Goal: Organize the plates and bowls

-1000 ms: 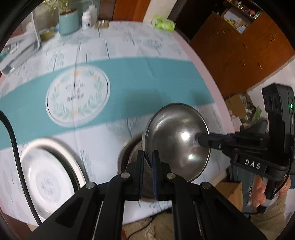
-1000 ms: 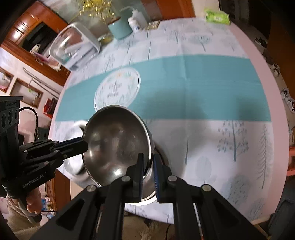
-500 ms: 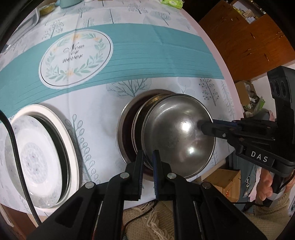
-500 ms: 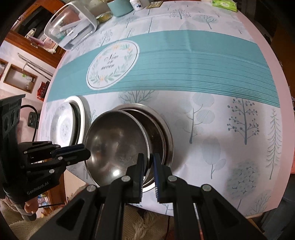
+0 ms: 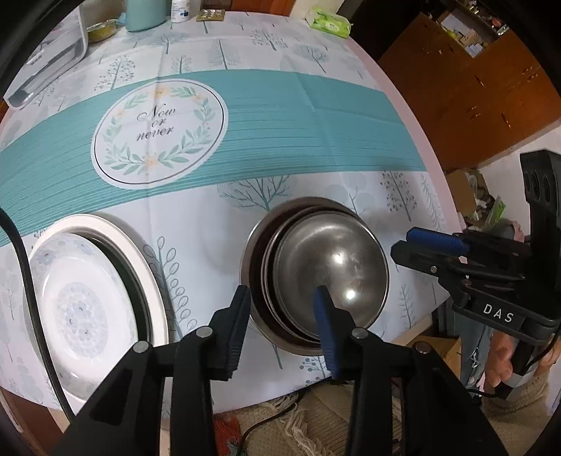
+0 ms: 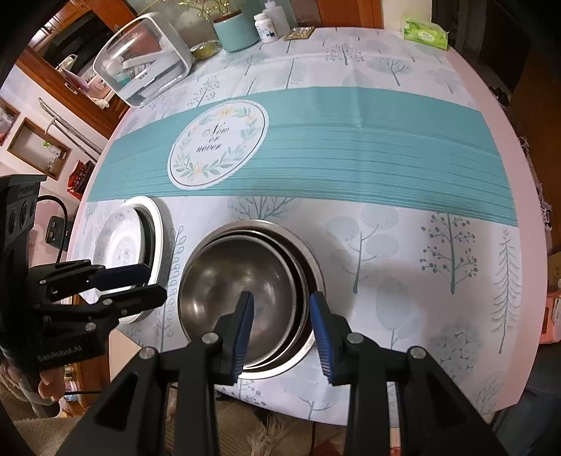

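A: Steel bowl (image 5: 333,270), item 1: location?

B: Nested inside 2 larger steel bowls (image 6: 308,280), near the front edge of the round worktop (image 6: 385,245). It sits tilted toward the left side of the stack, free of both claws.

A: Item 2, plates?

B: White patterned plate (image 5: 80,305) lying in a larger white plate (image 5: 147,266), just left of the bowl stack, also near the front edge.

A: Left claw (image 5: 282,307): condition?

B: Fingers spread wide, nothing between them. In its own view the right finger (image 5: 324,326) overlaps the bowl's near rim and the left finger overlaps the cloth beside the stack; contact cannot be judged. In the right wrist view it (image 6: 140,284) is seen beside the plates.

A: Right claw (image 6: 282,314)?

B: Likewise parted and empty, hovering at the near side of the stack, 1 finger over the inner bowl, the other over the outer rims.

A: Surroundings?

B: Tree-print tablecloth (image 6: 438,252) with a teal band and a "Now or never" wreath emblem (image 5: 157,135). At the far edge: clear lidded container (image 6: 143,66), teal pot (image 6: 235,29), white bottles (image 6: 266,24), green tissue pack (image 6: 426,33).
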{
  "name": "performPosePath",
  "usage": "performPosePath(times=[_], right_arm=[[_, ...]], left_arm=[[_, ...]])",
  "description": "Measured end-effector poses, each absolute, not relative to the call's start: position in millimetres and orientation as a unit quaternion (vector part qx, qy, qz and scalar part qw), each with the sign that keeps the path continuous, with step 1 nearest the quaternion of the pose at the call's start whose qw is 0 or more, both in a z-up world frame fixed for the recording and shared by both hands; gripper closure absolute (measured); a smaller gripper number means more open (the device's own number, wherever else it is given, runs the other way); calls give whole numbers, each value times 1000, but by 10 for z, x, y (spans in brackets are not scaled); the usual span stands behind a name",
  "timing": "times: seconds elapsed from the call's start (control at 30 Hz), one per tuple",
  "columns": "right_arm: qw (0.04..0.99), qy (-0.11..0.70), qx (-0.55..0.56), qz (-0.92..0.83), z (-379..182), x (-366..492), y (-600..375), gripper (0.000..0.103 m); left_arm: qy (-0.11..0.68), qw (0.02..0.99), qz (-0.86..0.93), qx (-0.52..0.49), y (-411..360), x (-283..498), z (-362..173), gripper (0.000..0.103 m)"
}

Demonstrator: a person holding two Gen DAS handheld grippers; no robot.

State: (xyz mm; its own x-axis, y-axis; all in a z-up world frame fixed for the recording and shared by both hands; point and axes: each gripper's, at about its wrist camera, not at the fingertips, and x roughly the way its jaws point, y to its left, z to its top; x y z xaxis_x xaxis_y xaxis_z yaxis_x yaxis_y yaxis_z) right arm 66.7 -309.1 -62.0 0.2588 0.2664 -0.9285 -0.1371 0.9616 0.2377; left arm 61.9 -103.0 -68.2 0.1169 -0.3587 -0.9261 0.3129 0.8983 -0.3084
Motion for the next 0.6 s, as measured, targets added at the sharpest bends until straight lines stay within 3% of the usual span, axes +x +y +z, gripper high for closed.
performPosePath(times=[0.23,0.33,0.4,0.6], right_arm=[[803,577,64,135,-535,601,-3141,68],[808,569,68,139,-504,572,-3158,59],[813,561,68,141,-490,550,-3160,53],[818,562,39,117,-584,502,-3148,52]], left_arm=[[580,783,-224,1,-1008,565,-499,39],[555,799,-231,3,-997,534,-419,23],[541,805,-245,-1,-998,501,-382,21],[516,818,-253,5,-1016,400,-452,20]])
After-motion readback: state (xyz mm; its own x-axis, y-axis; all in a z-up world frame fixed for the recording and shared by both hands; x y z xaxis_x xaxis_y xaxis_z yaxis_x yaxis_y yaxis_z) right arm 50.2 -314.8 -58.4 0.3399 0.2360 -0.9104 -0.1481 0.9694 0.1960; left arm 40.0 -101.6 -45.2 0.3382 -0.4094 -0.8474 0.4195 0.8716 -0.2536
